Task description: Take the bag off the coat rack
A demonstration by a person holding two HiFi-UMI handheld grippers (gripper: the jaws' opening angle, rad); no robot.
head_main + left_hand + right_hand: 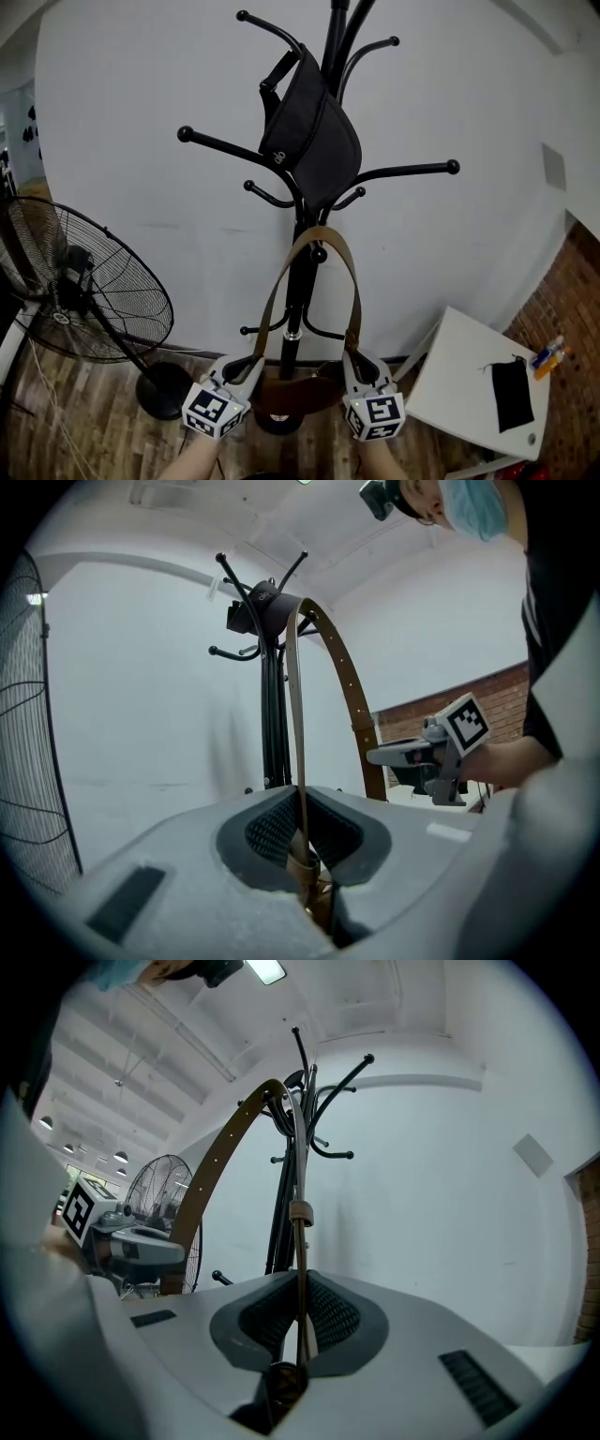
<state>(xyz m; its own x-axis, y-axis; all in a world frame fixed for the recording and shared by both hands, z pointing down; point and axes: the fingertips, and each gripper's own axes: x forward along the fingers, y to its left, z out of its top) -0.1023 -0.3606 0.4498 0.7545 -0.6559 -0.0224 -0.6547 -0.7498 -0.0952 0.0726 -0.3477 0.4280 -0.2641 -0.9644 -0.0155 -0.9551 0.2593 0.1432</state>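
The left gripper [244, 369] and right gripper [363, 367] each pinch one side of the brown strap [337, 234] looped over the black coat rack [300, 291], with the bag [300, 392] hanging below.

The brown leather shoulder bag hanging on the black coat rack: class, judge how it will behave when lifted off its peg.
Probably floppy: its thin brown strap bends sharply over the black peg. Its brown pouch would likely sag and swing between the left gripper and right gripper, both shut on the strap.

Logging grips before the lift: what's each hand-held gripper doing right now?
Left hand-held gripper: closed on the bag's brown strap.
Right hand-held gripper: closed on the strap's other side.
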